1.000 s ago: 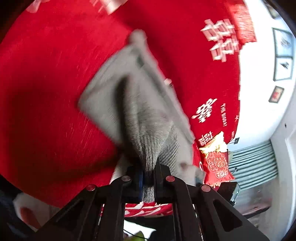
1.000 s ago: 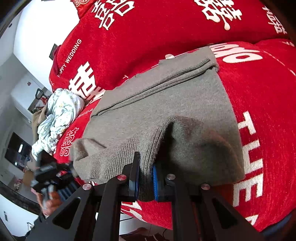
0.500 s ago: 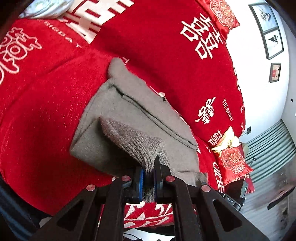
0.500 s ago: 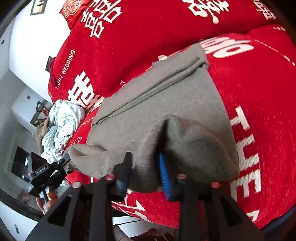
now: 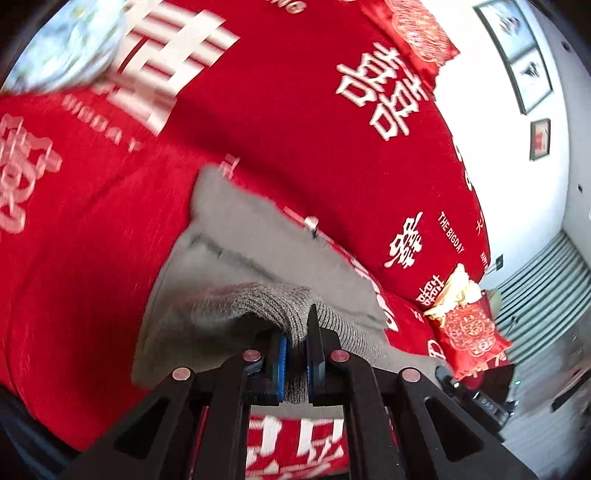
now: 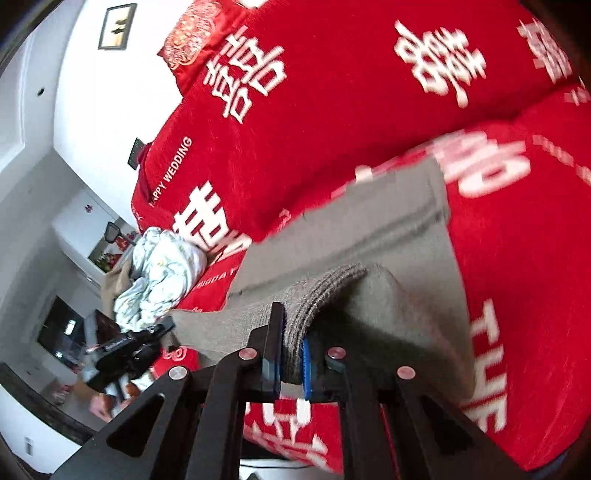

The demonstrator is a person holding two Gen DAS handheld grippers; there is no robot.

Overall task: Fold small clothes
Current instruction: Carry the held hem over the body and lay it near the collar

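Both jaws clamp the grey garment's (image 5: 258, 258) ribbed hem, angled down over the red sofa (image 5: 92, 258).

Sweater (image 5: 258, 258) plain grey, ribbed hem; sofa cover (image 5: 314, 147) red w/ white lettering; crumpled cloth (image 6: 162, 273) pale floral.

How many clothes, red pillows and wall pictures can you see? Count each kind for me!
Clothes: 2, the grey knit garment and the crumpled pale floral cloth
Small red embroidered pillows: 2, one high on the sofa, one at its far end
Framed wall pictures: 3, two together, one small
Total: 7
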